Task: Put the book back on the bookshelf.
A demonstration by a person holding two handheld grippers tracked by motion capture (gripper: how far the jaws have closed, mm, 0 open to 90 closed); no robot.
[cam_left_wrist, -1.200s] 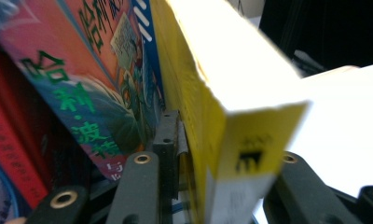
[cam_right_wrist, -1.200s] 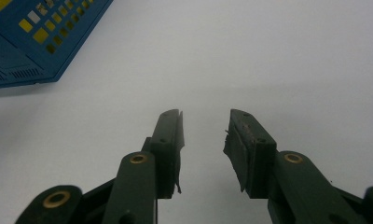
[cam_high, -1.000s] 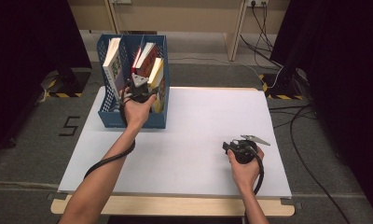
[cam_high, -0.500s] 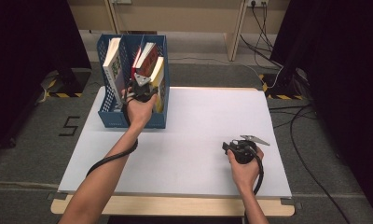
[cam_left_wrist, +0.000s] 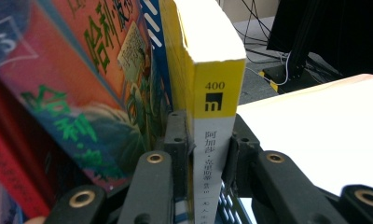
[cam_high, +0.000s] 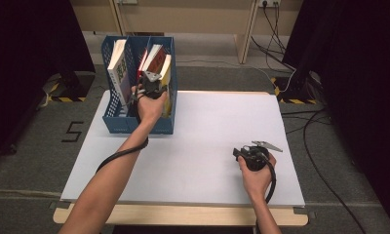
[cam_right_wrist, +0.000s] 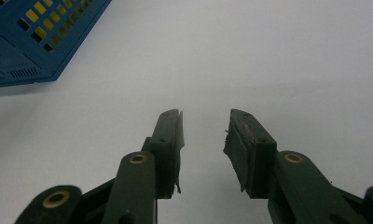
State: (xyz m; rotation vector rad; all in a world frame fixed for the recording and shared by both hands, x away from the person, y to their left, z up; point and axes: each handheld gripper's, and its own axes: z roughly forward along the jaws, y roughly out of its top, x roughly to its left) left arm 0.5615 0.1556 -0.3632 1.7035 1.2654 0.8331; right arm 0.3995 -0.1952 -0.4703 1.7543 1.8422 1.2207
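A blue slotted file holder (cam_high: 134, 124) stands at the table's far left with several upright books in it. My left gripper (cam_high: 149, 84) reaches into it from the near side. Its jaws have just been closing, and they are now shut on the spine of a yellow and white book (cam_left_wrist: 215, 88), the rightmost book (cam_high: 166, 73) in the holder; the gripper (cam_left_wrist: 209, 130) pinches it low on the spine. My right gripper (cam_high: 241, 154) rests on the white table near the front right. In its own view the right gripper (cam_right_wrist: 204, 126) is open with nothing between the jaws.
Left of the held book stand a colourful illustrated book (cam_left_wrist: 96, 79), a red book (cam_high: 154, 56) and a white book (cam_high: 117, 63). The holder's corner (cam_right_wrist: 31, 42) lies ahead of the right gripper. The white tabletop (cam_high: 217, 122) spreads between both hands. Cables lie on the floor behind.
The left hand has edged a little to the right at the holder and its jaws have closed onto the yellow book. The right hand has not moved.
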